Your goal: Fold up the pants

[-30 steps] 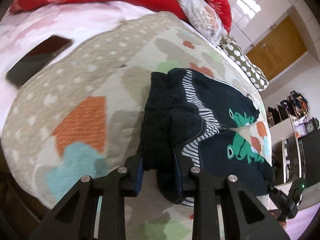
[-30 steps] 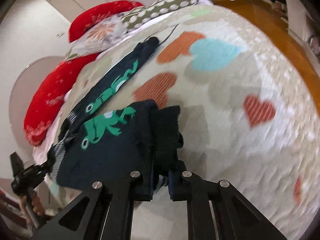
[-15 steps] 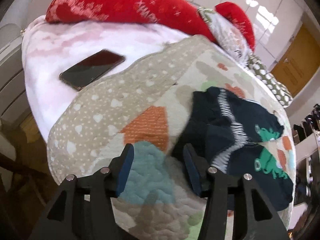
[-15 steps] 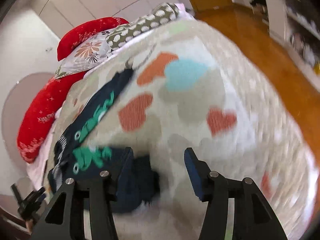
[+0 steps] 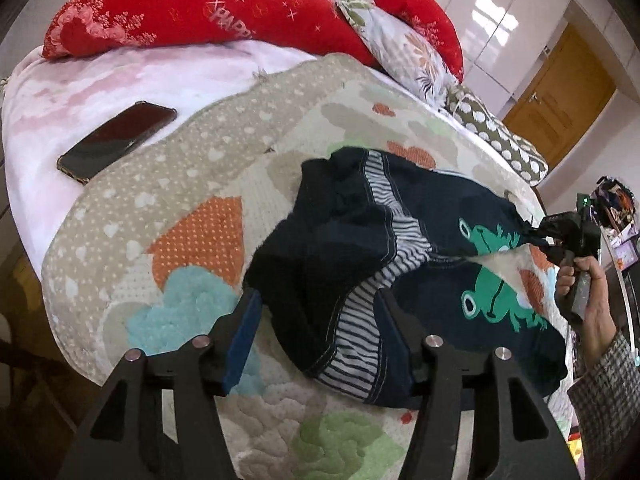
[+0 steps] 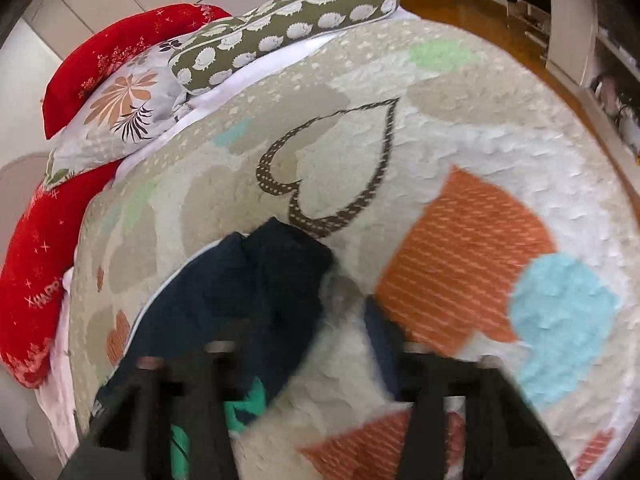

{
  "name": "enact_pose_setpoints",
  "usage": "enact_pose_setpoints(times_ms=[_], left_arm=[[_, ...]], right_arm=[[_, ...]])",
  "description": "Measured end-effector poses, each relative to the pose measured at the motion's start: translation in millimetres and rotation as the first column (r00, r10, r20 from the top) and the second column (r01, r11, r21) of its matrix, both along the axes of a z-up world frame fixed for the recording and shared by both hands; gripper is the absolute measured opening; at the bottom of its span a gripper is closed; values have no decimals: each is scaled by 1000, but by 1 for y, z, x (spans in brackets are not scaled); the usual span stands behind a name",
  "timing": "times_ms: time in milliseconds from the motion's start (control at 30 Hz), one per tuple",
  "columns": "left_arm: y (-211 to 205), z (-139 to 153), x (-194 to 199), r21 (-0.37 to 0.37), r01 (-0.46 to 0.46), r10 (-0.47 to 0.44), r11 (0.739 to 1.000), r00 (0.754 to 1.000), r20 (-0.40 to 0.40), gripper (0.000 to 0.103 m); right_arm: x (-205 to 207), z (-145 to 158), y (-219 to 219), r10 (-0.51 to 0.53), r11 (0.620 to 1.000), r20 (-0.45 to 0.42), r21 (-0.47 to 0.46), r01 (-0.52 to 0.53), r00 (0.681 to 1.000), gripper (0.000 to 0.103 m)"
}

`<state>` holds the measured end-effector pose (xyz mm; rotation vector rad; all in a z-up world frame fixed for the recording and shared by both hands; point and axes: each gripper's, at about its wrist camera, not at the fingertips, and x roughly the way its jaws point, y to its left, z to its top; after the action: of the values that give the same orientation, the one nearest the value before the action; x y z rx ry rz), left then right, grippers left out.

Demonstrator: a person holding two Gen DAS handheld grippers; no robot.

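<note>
Navy frog-print pants (image 5: pixel 400 248) are pinched at a leg end by the right gripper (image 5: pixel 538 236); left gripper (image 5: pixel 320 322), opening, holds nothing. Even tension is advised.

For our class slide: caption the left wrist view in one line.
Left gripper, jaws opening around frog-print pants on a quilt; right gripper pinches one leg.

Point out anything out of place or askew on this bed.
The pants lie rumpled on the quilt, waistband bunched, one leg end drawn to a point at the right gripper. A phone lies loose on the pink blanket, near the bed's edge.
</note>
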<state>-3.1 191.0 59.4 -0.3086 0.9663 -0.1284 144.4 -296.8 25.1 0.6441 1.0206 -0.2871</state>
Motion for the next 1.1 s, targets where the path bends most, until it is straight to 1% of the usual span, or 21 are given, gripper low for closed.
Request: enact_pose_setpoints(times_ms=[33, 133, 200, 300, 400, 500, 533, 567, 633, 667, 700, 767, 833, 900, 967, 1033, 1067, 1100], left_arm=[[0, -1, 0, -5, 0, 0, 1000, 1000, -2, 57], [-2, -2, -1, -36, 8, -8, 999, 1000, -10, 57], [-6, -1, -4, -41, 24, -24, 999, 1000, -7, 57], [-12, 5, -12, -37, 45, -45, 998, 999, 7, 57], [-16, 13, -21, -33, 59, -59, 998, 998, 20, 57], [-18, 20, -29, -21, 71, -70, 997, 997, 28, 60], [-19, 22, -31, -15, 74, -74, 997, 997, 28, 62], [-19, 25, -32, -9, 77, -76, 997, 997, 27, 65], [-19, 28, -35, 15, 74, -75, 997, 997, 29, 68], [-20, 30, -37, 37, 70, -71, 997, 997, 32, 68], [-21, 32, -38, 60, 65, -68, 996, 997, 35, 68], [-24, 33, -38, 91, 60, -64, 994, 997, 35, 68], [-29, 32, -39, 94, 68, -71, 993, 997, 27, 68], [-41, 32, -41, 94, 93, -95, 991, 995, 18, 68], [-56, 34, -46, 108, 129, -132, 986, 991, 18, 68], [-69, 38, -51, 124, 162, -166, 979, 986, 22, 68], [-74, 41, -54, 130, 174, -179, 976, 983, 29, 68], [-78, 43, -57, 134, 181, -188, 974, 982, 34, 68]], right_arm=[[1, -1, 2, 24, 1000, -5, 16, -24, 1000, 9], [-18, 11, 4, 45, 998, 16, -41, -44, 999, 8], [-40, 22, 3, 62, 996, 28, -67, -60, 998, 8], [-76, 30, -4, 60, 996, 44, -74, -57, 997, 8], [-107, 28, -12, 44, 997, 53, -63, -41, 998, 8], [-128, 12, -18, 29, 999, 39, -22, -28, 999, 10], [-135, 4, -21, 25, 1000, 28, -1, -25, 999, 10], [-142, -2, -23, 15, 1000, 23, 19, -15, 1000, 13], [-162, -8, -31, -30, 997, 48, 77, 26, 998, 25], [-173, -7, -35, -47, 995, 52, 93, 42, 998, 34], [-179, -5, -37, -54, 994, 53, 93, 49, 997, 41], [-197, 6, -39, -47, 997, 68, 61, 43, 997, 42], [-215, 23, -33, -8, 1000, 97, 25, 6, 995, 42], [-232, 40, -17, 42, 999, 146, -9, -41, 988, 42], [-248, 58, 8, 121, 992, 216, -48, -114, 969, 42], [-260, 68, 32, 192, 981, 278, -64, -181, 941, 47], [-263, 68, 42, 200, 980, 287, -72, -187, 937, 50], [-264, 66, 45, 187, 982, 280, -85, -170, 941, 53]])
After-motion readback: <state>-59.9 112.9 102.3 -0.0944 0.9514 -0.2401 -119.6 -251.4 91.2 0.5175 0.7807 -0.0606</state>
